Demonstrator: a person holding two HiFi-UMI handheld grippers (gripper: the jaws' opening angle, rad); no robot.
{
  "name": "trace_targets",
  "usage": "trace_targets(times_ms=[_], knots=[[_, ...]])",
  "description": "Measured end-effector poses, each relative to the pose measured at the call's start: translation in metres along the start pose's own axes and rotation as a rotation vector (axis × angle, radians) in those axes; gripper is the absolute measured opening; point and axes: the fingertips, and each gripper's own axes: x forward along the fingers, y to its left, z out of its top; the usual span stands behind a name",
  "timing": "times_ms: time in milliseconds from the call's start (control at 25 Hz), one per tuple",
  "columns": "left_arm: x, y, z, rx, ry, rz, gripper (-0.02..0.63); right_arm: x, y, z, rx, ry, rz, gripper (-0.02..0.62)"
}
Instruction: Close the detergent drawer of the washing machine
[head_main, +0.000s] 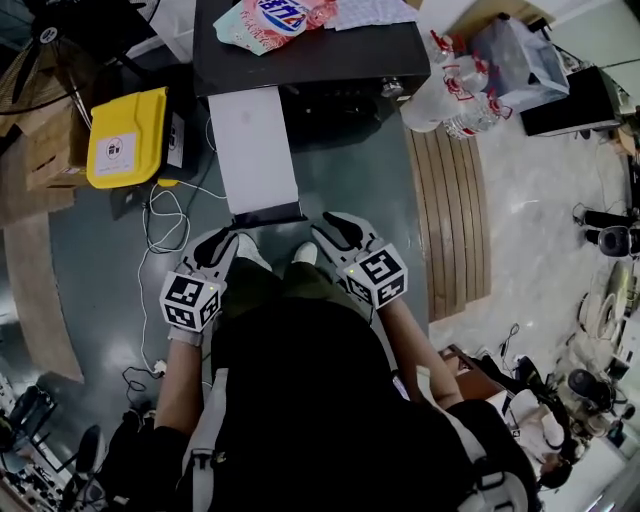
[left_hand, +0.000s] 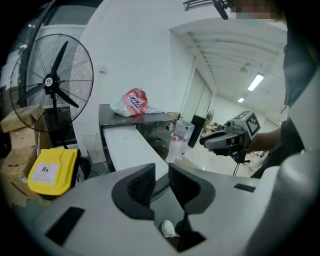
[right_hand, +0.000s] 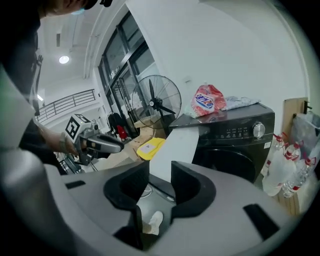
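Note:
A long white detergent drawer (head_main: 255, 150) stands pulled far out of the dark washing machine (head_main: 300, 55) toward me, ending in a dark front panel (head_main: 268, 214). My left gripper (head_main: 225, 243) hovers just left of that front end and my right gripper (head_main: 333, 228) just right of it. Neither touches the drawer. In the left gripper view the left gripper (left_hand: 161, 180) has a gap between its pads with nothing in it, and the drawer (left_hand: 131, 147) lies ahead. In the right gripper view the right gripper (right_hand: 160, 182) is open and empty, facing the drawer (right_hand: 175, 150).
A pink detergent bag (head_main: 275, 20) lies on the machine top. A yellow container (head_main: 125, 138) and cables (head_main: 165, 220) lie on the floor at left, near a standing fan (left_hand: 50, 82). Bagged plastic bottles (head_main: 470, 80) and a wooden slat panel (head_main: 450, 210) are at right.

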Motion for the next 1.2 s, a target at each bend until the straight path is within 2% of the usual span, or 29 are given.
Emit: trace_targets(times_ms=[200, 320, 520, 960, 1200], knots=[[0.02, 0.011, -0.025, 0.002, 0.08, -0.012, 0.103, 0.018, -0.005, -0.023, -0.019, 0.081, 0.02, 0.152], [0.03, 0.019, -0.04, 0.021, 0.135, -0.03, 0.145, 0.03, -0.008, -0.04, -0.037, 0.138, 0.028, 0.16], [0.042, 0.033, -0.072, 0.036, 0.221, -0.057, 0.179, 0.052, -0.013, -0.067, -0.074, 0.23, 0.012, 0.183], [0.066, 0.049, -0.124, 0.069, 0.351, -0.151, 0.181, 0.085, -0.022, -0.115, -0.049, 0.338, -0.031, 0.201], [0.078, 0.057, -0.141, 0.087, 0.379, -0.146, 0.172, 0.099, -0.026, -0.124, -0.075, 0.365, -0.109, 0.169]])
